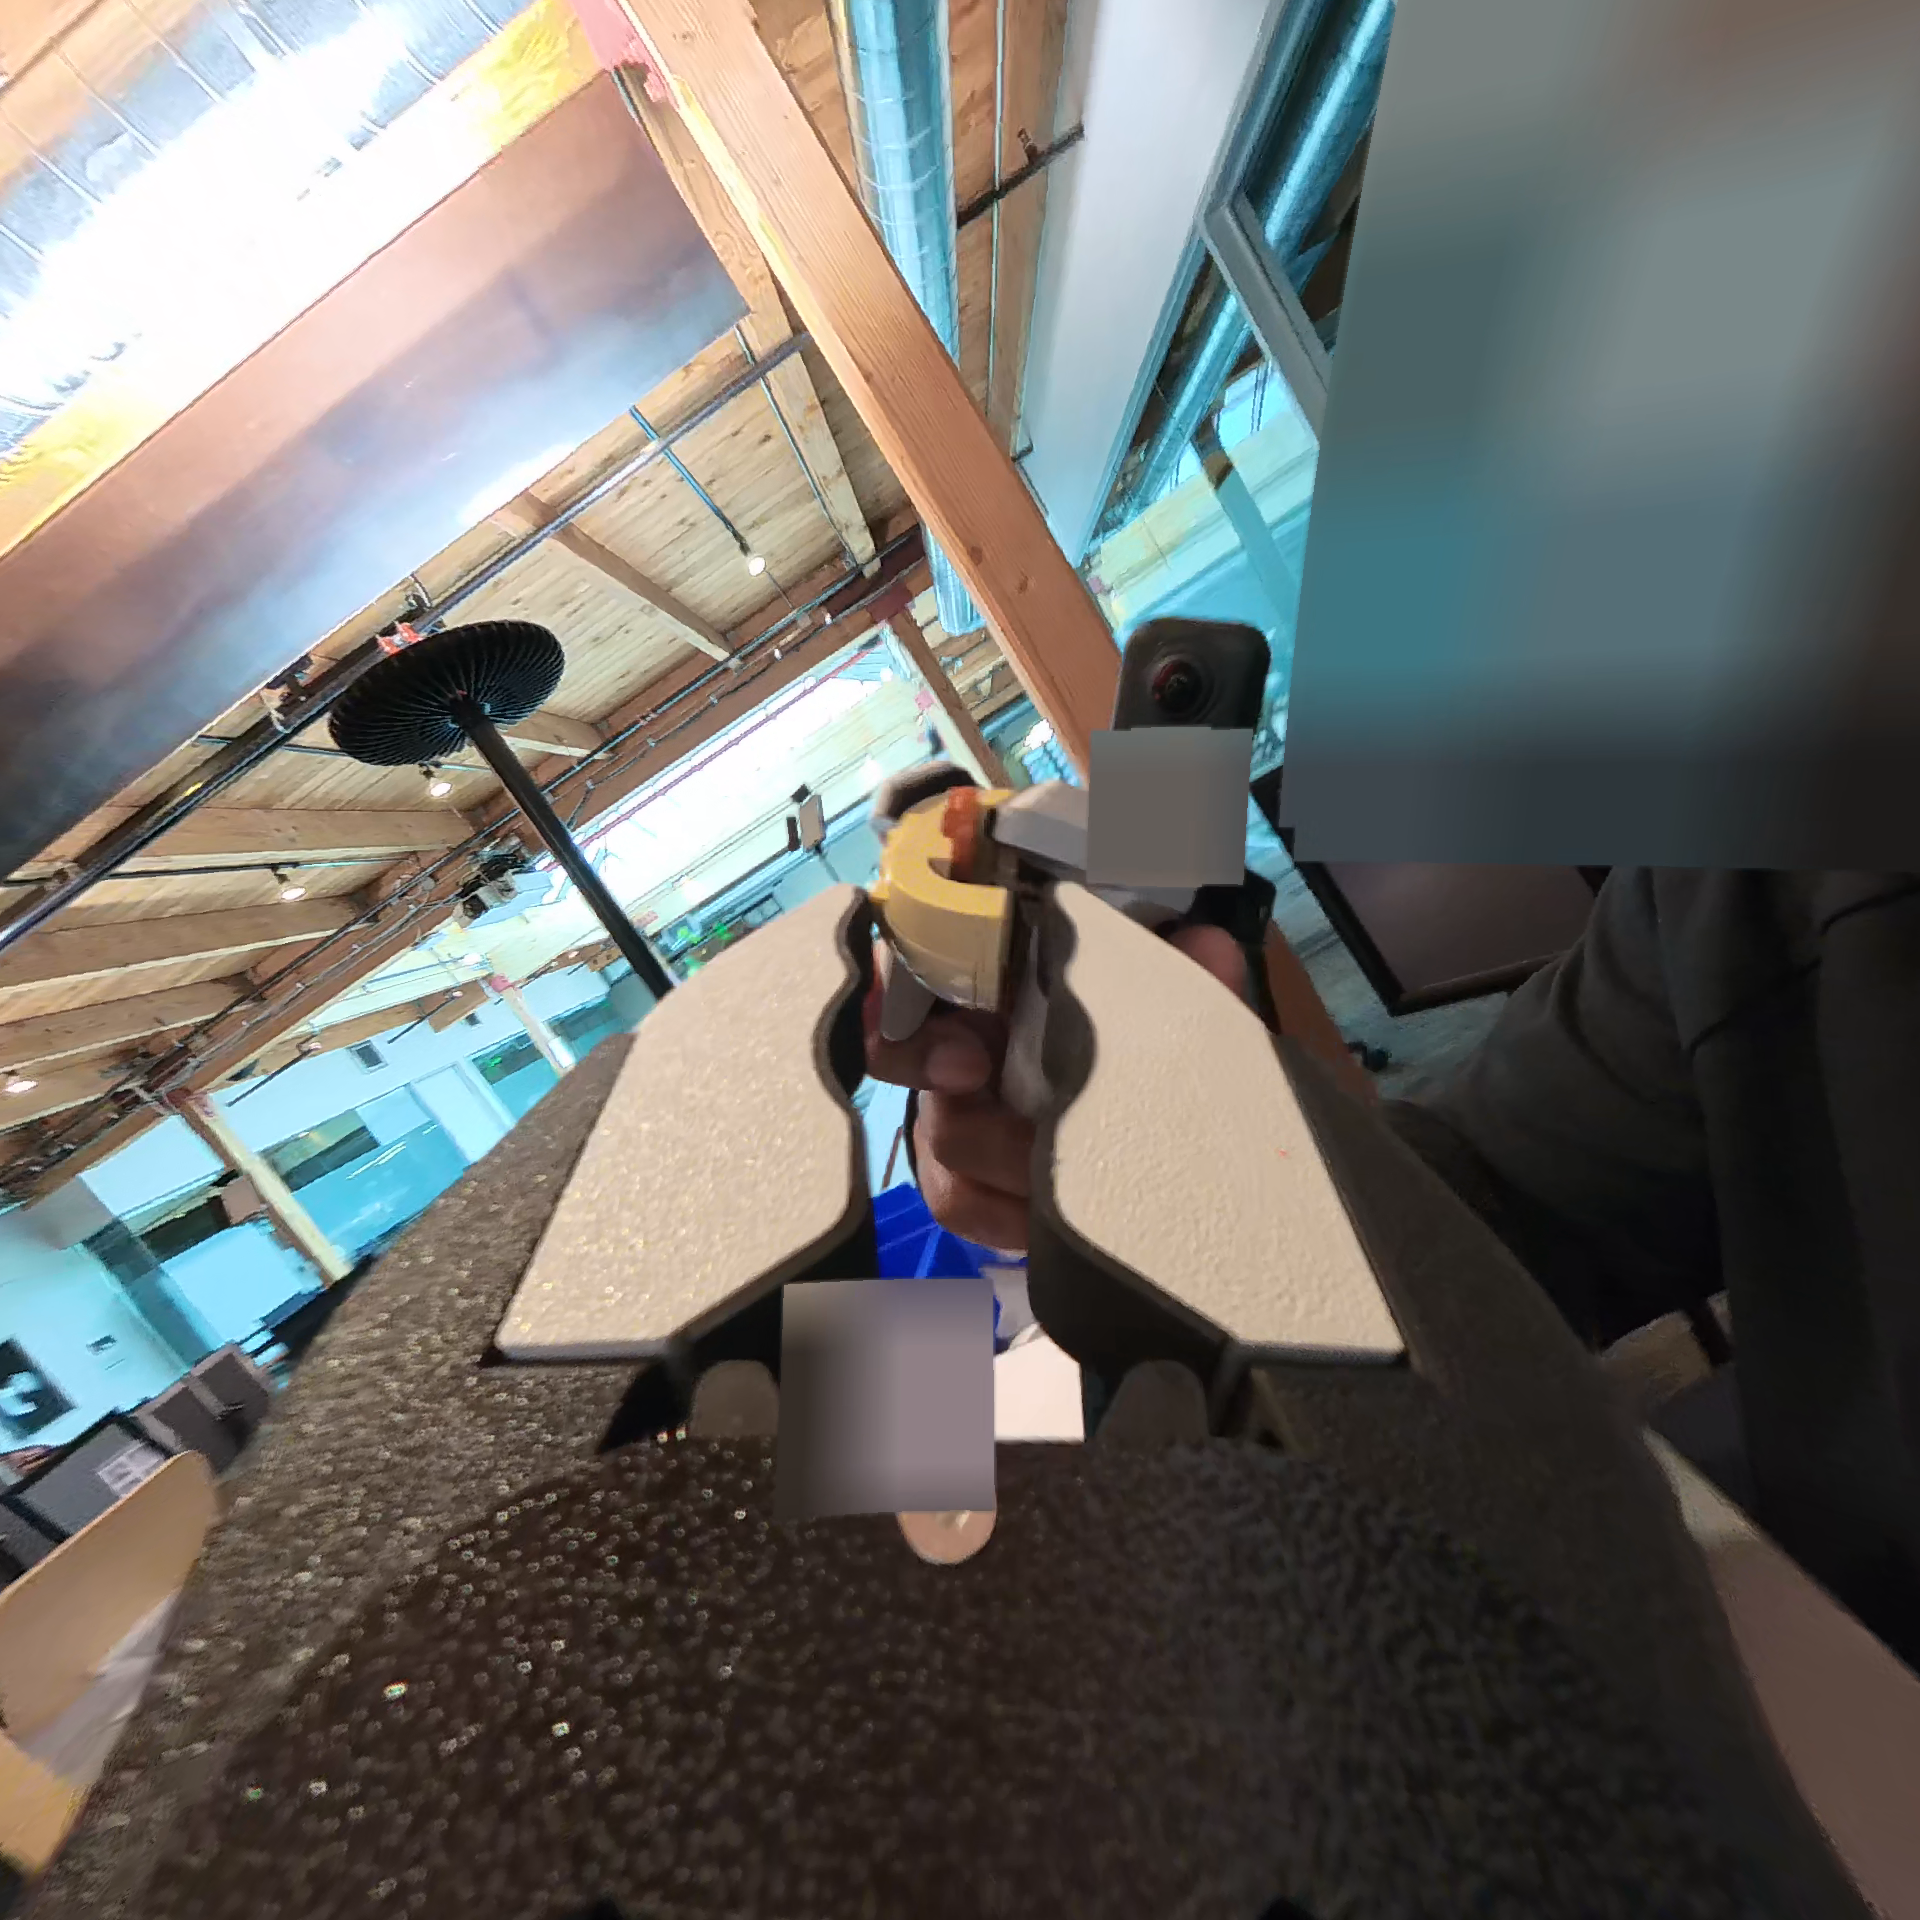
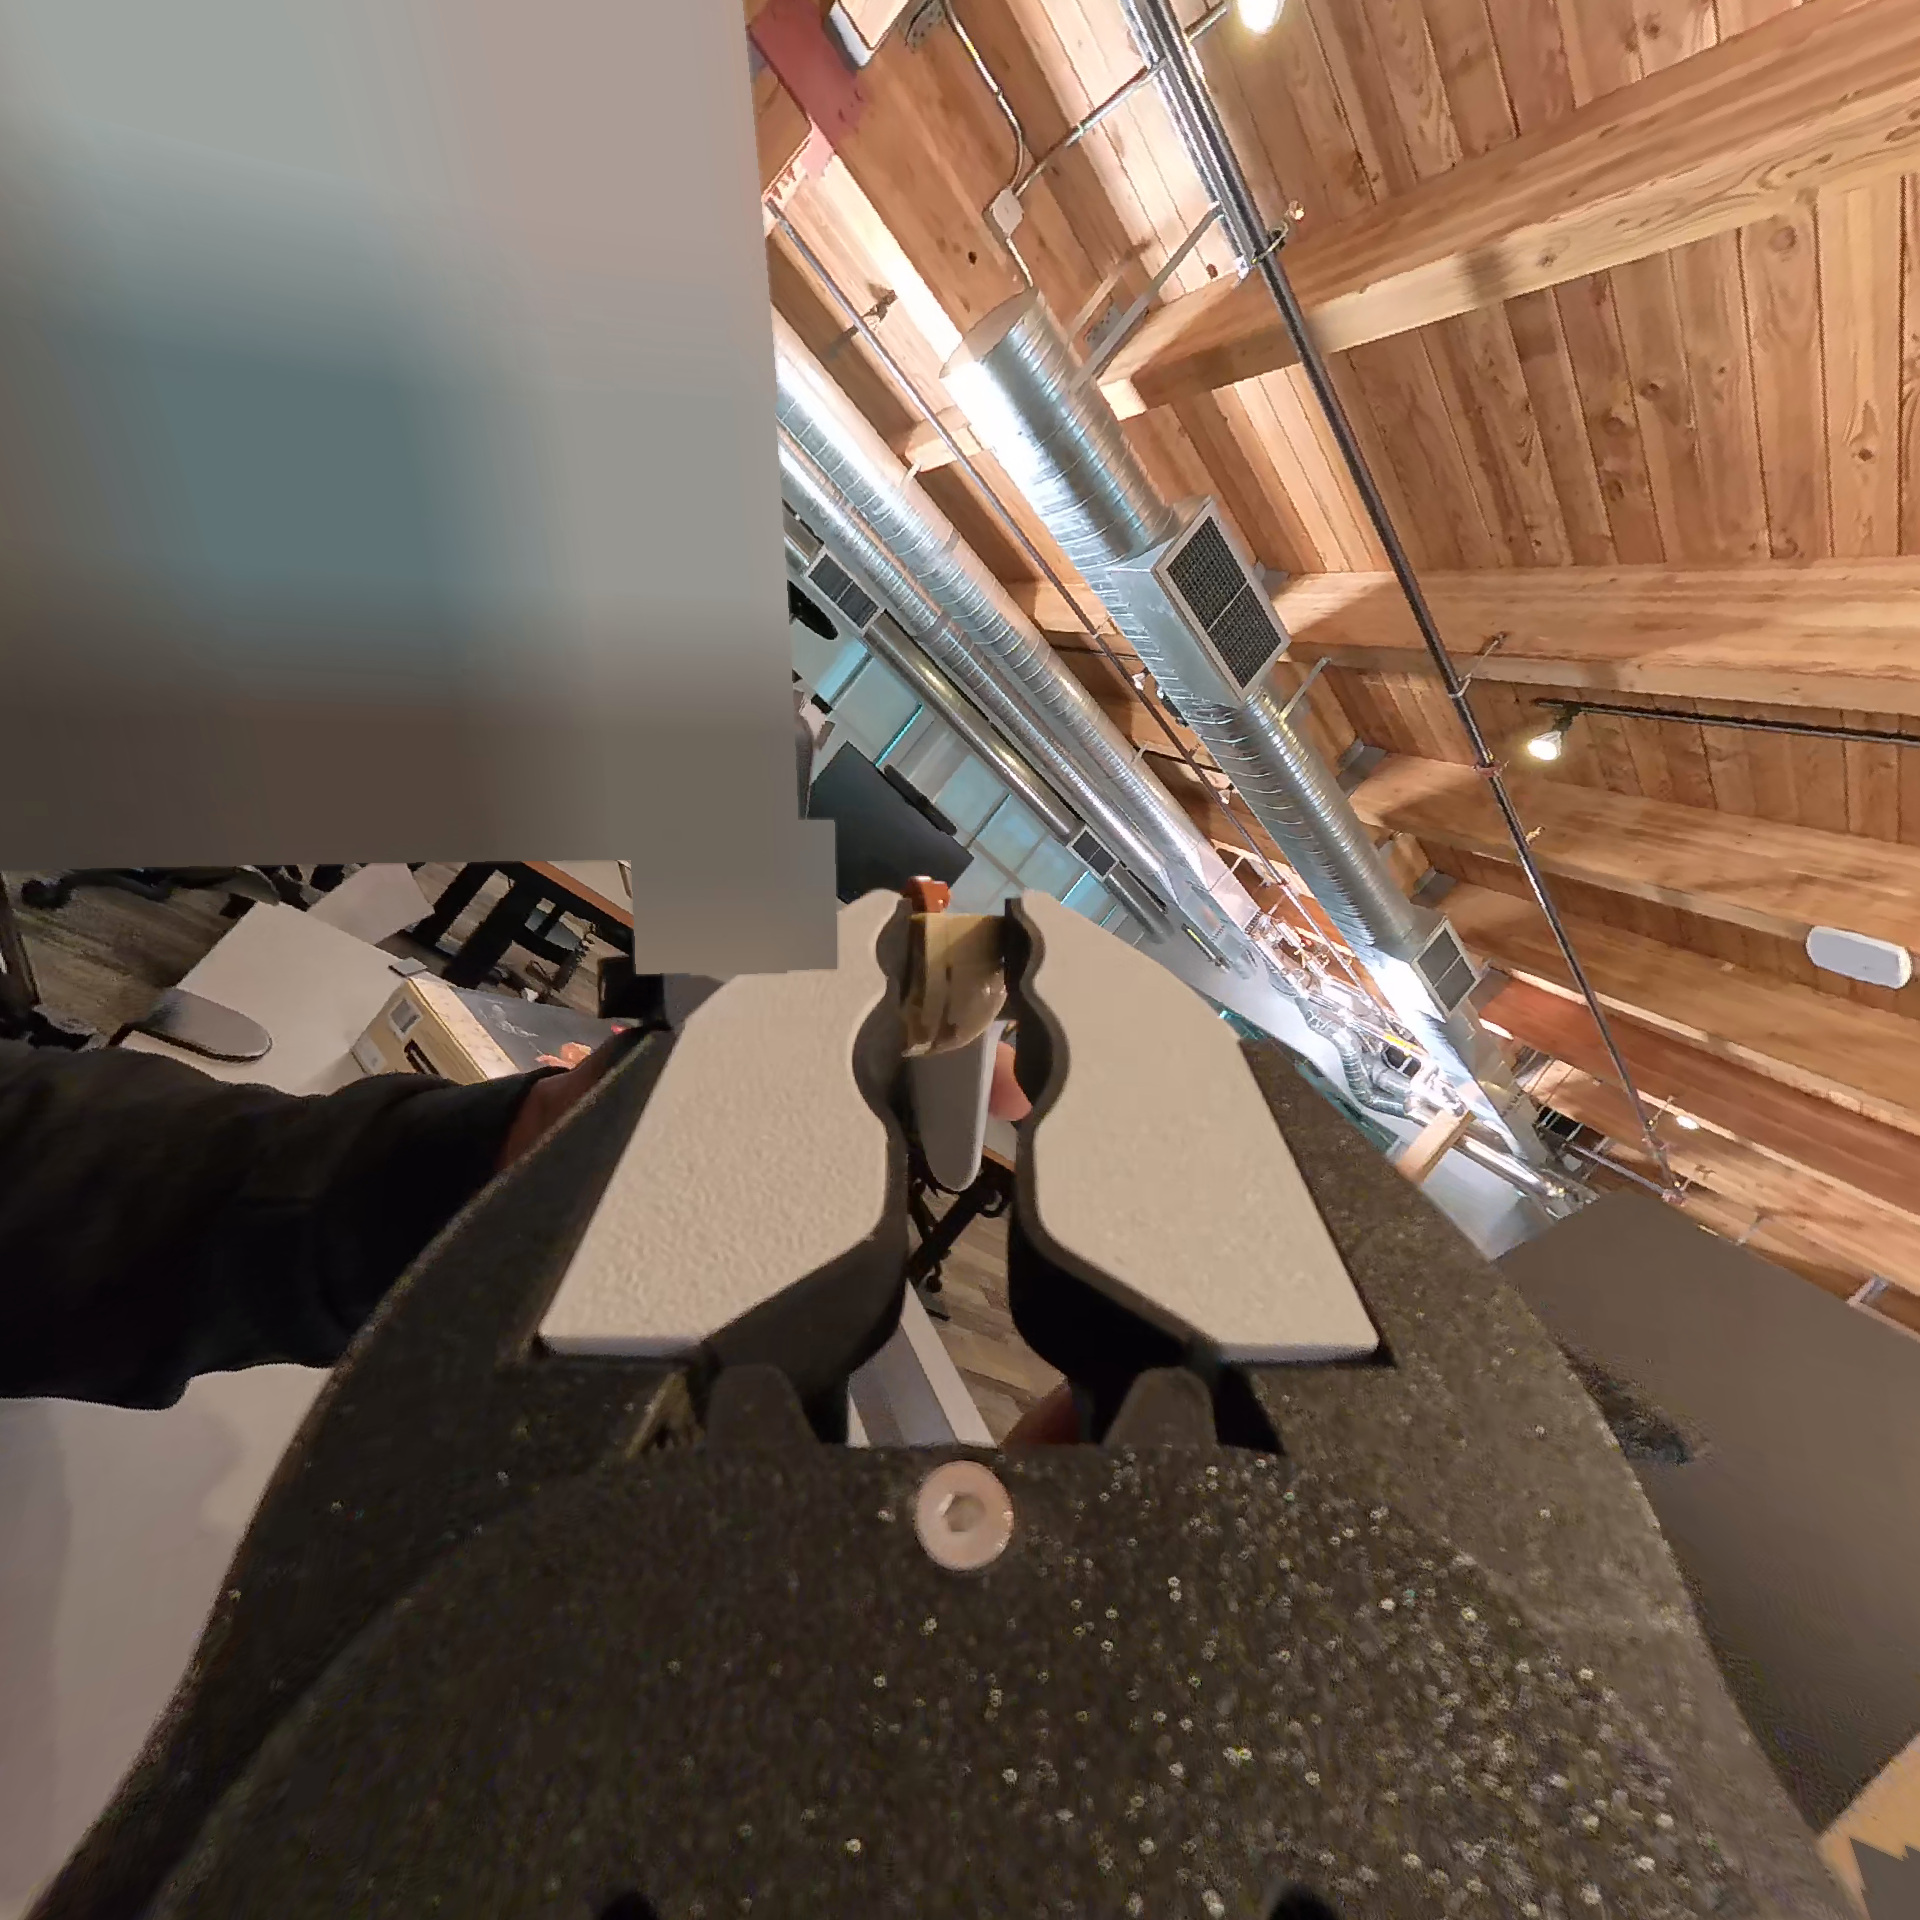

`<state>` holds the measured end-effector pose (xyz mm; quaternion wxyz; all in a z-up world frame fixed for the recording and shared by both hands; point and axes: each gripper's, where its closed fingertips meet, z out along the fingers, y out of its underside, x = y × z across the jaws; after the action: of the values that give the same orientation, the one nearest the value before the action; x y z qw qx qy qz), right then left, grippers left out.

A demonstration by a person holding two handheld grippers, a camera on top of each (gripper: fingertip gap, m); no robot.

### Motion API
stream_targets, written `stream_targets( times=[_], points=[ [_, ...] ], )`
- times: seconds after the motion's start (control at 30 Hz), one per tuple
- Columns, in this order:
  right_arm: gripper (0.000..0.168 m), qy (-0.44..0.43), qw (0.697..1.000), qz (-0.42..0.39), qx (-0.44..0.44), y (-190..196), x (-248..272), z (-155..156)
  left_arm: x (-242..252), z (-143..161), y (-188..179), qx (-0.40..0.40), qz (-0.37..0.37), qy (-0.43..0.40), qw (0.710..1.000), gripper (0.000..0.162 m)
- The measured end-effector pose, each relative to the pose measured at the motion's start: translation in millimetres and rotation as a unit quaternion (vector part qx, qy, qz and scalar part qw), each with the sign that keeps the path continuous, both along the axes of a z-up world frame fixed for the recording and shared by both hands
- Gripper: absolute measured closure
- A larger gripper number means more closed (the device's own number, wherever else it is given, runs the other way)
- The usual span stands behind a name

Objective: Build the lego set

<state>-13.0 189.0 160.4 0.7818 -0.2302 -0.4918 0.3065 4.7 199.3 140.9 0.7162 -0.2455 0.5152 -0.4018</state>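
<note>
Left tongs point(image 1: 940, 935) up close, nipped tight on yellow lego piece point(image 1: 940, 920); right tongs point(image 2: 951, 971) clamped on same piece w/ orange bit point(image 1: 968, 821) on top.

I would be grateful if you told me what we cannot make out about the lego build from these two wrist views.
- Left wrist view: the yellow lego piece is half hidden between the left claw; its lower part and any other attached bricks cannot be told.
- Right wrist view: the piece sits between the right claw, shadowed; its shape is unclear.
- Both views point up at the ceiling: no work surface or loose bricks show.
</note>
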Motion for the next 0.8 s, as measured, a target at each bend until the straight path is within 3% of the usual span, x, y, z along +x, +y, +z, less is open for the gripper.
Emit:
stream_targets(
  times=[0.3, 0.67, 0.8],
  points=[
    [0.152, 0.012, 1.0, 0.023, -0.018, -1.0, 0.0, 1.5, 4.3, -3.1, 3.1, 0.028, 0.041, 0.013, 0.999, 0.13],
    [0.152, 0.004, 0.999, 0.039, -0.001, -7.9, 0.7, -1.4, 3.0, -3.6, -1.8, 0.024, 0.023, 0.018, 0.999, 0.14],
    [0.142, -0.014, 0.999, 0.049, -0.001, -10.5, 1.2, -4.8, 3.7, -2.7, -3.6, 0.021, 0.016, 0.008, 1.0, 0.14]
  ],
)
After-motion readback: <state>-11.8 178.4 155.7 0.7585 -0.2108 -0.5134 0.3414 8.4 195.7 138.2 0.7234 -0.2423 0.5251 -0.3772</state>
